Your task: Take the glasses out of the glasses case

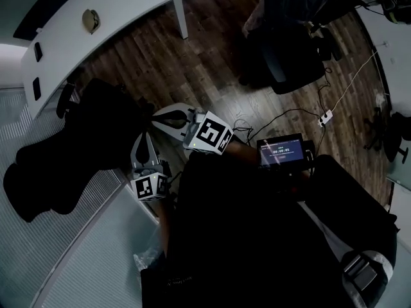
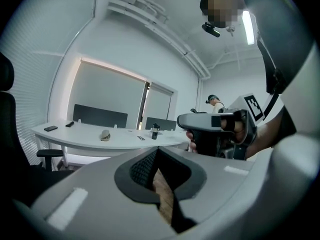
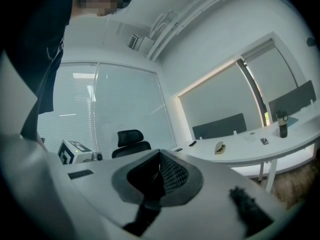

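A small beige glasses case [image 1: 90, 20] lies shut on the long white table [image 1: 128, 8], far from both grippers. It also shows in the left gripper view as the case [image 2: 105, 135] and in the right gripper view as the case [image 3: 219, 147]. My left gripper [image 1: 145, 145] is shut and empty, held over the wooden floor. My right gripper [image 1: 166, 117] sits just beside it, also shut with nothing in it. Both point toward the table. The right gripper [image 2: 216, 128] shows in a hand in the left gripper view.
A black office chair [image 1: 61, 156] stands close on the left, another chair [image 1: 289, 53] at the back right. Two dark phones [image 1: 37, 51] and a dark bottle [image 2: 155, 130] are on the table. A lit screen [image 1: 281, 151] and a power strip [image 1: 325, 117] with cables are on the right.
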The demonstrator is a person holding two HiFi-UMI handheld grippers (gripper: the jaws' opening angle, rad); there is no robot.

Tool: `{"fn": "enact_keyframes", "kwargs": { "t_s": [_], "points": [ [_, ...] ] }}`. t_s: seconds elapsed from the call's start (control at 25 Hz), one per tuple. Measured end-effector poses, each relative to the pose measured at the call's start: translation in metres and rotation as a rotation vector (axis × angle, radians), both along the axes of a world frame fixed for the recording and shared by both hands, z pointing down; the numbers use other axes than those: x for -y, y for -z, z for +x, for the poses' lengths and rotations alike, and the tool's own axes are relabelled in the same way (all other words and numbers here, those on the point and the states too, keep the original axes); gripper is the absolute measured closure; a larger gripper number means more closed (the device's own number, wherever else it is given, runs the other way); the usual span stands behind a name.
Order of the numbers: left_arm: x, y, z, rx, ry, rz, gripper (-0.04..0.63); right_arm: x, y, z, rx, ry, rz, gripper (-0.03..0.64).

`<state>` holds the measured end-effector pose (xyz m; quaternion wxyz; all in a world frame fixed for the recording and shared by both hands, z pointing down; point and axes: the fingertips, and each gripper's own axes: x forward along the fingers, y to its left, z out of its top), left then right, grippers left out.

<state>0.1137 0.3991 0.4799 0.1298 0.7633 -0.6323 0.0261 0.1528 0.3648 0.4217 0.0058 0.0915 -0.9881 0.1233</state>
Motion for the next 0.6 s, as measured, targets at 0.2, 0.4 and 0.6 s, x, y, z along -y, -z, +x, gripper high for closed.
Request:
{"fn": "enact_keyframes", "kwargs": {
  "t_s": [0.2, 0.4, 0.6],
  "points": [
    [0.022, -0.001, 0.012, -0.009, 0.049, -0.016, 0.588, 0.029, -0.005, 0.023, 0.015, -0.044, -0.007, 0.609],
    [0.039, 0.007, 0.018, -0.002, 0.025, 0.012, 0.588, 0.043, -0.022, 0.032, 0.002, -0.066, -0.029, 0.609],
    [0.066, 0.007, 0.013, -0.006, -0.034, 0.033, 0.588, 0.060, -0.025, 0.028, -0.021, -0.097, 0.005, 0.609]
  ]
}}
